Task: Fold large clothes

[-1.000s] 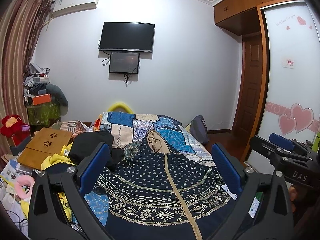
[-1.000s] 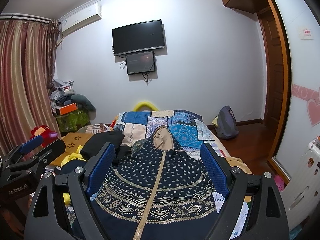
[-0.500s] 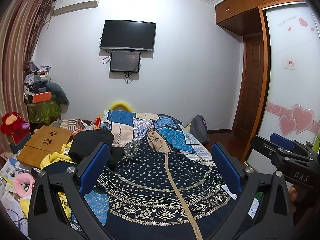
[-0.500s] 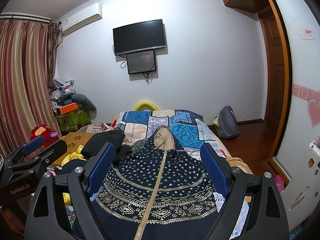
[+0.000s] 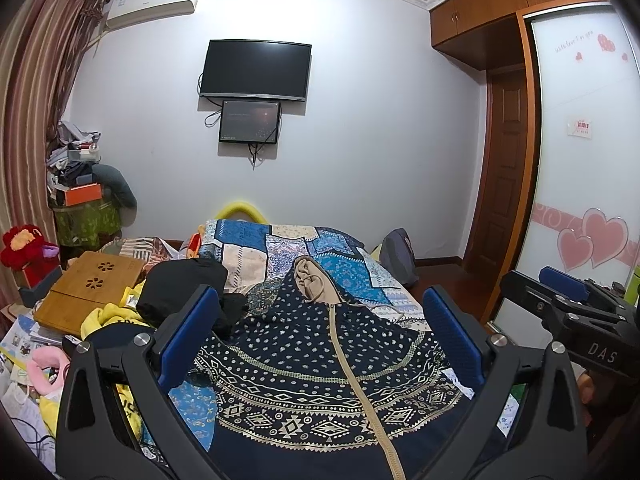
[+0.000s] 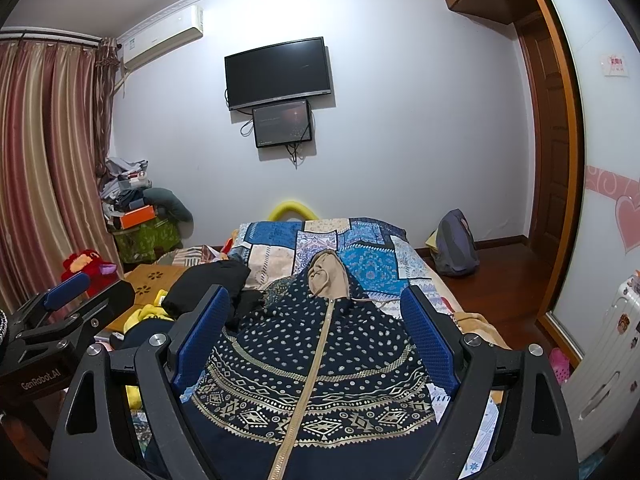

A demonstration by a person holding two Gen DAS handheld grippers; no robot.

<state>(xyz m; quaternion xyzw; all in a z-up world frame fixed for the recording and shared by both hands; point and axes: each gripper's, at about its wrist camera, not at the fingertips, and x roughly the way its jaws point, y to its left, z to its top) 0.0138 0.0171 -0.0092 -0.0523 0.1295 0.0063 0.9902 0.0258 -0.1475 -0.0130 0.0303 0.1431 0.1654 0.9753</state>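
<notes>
Left wrist view takes in the whole bedroom: a bed (image 5: 288,248) under a patchwork cover runs away toward the far wall, where a television (image 5: 256,70) hangs above a smaller screen. Spread lengthwise down the bed lies the task's garment, a dark blue hooded garment (image 5: 320,360) with pale dots, geometric bands near the hem and a tan zip down its front; its tan-lined hood (image 5: 310,280) points to the far end and the hem is nearest the cameras. Just beside it on the left sits a heap of black clothing (image 5: 180,288), with a wooden lap tray (image 5: 90,286) farther left among the clutter. The left gripper (image 5: 320,344) hovers above the garment's lower half with its jaws spread wide and nothing between them; the right gripper (image 6: 316,336) does likewise, jaws wide apart and empty. Neither seems to touch the cloth, though the fisheye makes the height hard to judge. This looks like the opening step: the garment is laid out but no fold shows yet. The next move probably calls for each gripper to descend to an outer edge or sleeve, which the frames hide, pinch it, and carry it inward toward the zip.
</notes>
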